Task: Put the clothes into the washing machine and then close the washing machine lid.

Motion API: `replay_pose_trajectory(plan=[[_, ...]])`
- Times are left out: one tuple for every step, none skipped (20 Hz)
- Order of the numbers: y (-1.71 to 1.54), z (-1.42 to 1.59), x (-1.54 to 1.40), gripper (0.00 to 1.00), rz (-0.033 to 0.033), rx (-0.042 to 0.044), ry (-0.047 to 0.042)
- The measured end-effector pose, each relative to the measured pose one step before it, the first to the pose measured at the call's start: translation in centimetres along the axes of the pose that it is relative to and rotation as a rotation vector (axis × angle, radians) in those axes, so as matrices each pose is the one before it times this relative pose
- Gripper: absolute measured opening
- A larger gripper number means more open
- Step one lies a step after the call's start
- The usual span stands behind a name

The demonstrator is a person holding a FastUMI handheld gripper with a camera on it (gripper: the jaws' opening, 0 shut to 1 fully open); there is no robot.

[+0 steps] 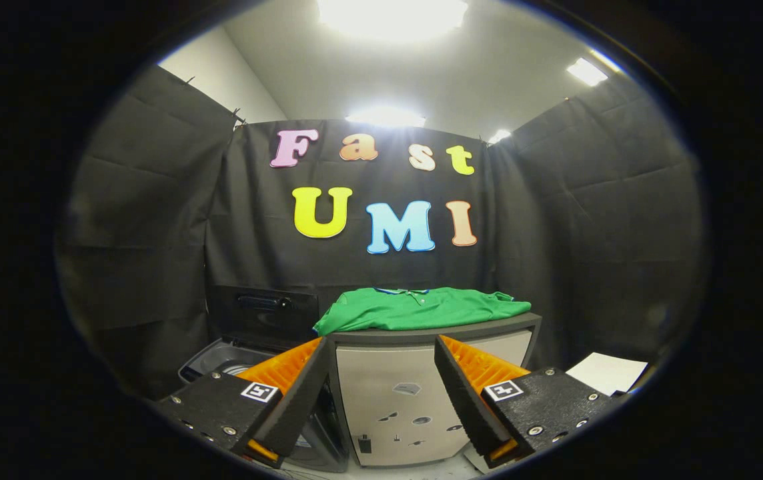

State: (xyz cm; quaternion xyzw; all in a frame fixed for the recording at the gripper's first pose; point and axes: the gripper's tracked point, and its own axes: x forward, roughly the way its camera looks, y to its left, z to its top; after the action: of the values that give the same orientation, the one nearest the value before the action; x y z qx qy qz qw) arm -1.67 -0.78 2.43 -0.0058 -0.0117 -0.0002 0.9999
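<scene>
Green shirt (421, 308) lies atop cabinet (395, 393), beyond the spread, empty tool (381, 393).

Washing machine (221, 360) half behind gripper (381, 393)

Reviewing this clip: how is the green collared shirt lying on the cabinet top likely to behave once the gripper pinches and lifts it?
The green collared shirt is probably floppy: one edge already droops over the grey cabinet top. It looks light, lying thin and flat. Pinched at one spot, it would likely hang and trail. The gripper is open, short of it.
</scene>
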Motion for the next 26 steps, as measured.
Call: replay_pose_trajectory(plan=[[0.046, 0.382, -0.068, 0.96, 0.00204, 0.00175, -0.00266], [-0.007, 0.295, 0.047, 0.96, -0.00012, 0.00212, -0.00104], [-0.113, 0.373, 0.033, 0.96, -0.00162, 0.00098, -0.00126], [-0.108, 0.487, 0.060, 0.96, -0.00078, 0.00198, -0.00327], [0.000, 0.554, 0.156, 0.96, 0.00164, 0.00170, -0.00396], [-0.066, 0.450, 0.259, 0.96, 0.00444, -0.00094, -0.00172], [-0.084, 0.511, 0.310, 0.96, 0.00269, -0.00328, -0.00096], [-0.307, 0.606, 0.418, 0.96, 0.00188, -0.00122, -0.00023], [-0.181, 0.474, 0.537, 0.96, 0.00444, 0.00102, 0.00046], [-0.150, 0.483, 0.530, 0.96, 0.00558, 0.00197, 0.00151], [-0.185, 0.635, 0.712, 0.96, 0.00596, 0.00043, -0.00116], [-0.165, 0.428, 0.654, 0.96, 0.00833, 0.00013, 0.00459], [-0.044, 0.328, 0.758, 0.96, 0.01050, 0.00033, 0.00562], [-0.199, 0.320, 1.105, 0.96, 0.00858, -0.00227, 0.00416], [-0.255, 0.305, 0.878, 0.96, 0.00622, -0.00418, 0.00669], [-0.054, 0.269, 0.901, 0.96, 0.00971, -0.00293, 0.00931], [-0.076, 0.100, 0.982, 0.96, 0.01116, -0.00281, 0.01033], [-0.125, 0.122, 0.841, 0.96, 0.01008, -0.00264, 0.01197], [-0.249, 0.191, 0.897, 0.96, 0.00666, -0.00263, 0.00849], [-0.358, 0.121, 0.832, 0.96, 0.00436, -0.00345, 0.00835], [-0.390, 0.115, 0.887, 0.96, 0.00183, -0.00306, 0.00631], [-0.434, 0.100, 0.920, 0.96, 0.00009, -0.00231, 0.00757], [-0.382, 0.006, 0.917, 0.96, 0.00117, -0.00286, 0.01114], [-0.448, 0.039, 0.902, 0.96, 0.00027, -0.00235, 0.00918], [-0.549, 0.060, 0.984, 0.96, -0.00041, -0.00332, 0.00946], [-0.603, 0.108, 0.910, 0.96, -0.00045, -0.00324, 0.01146]])
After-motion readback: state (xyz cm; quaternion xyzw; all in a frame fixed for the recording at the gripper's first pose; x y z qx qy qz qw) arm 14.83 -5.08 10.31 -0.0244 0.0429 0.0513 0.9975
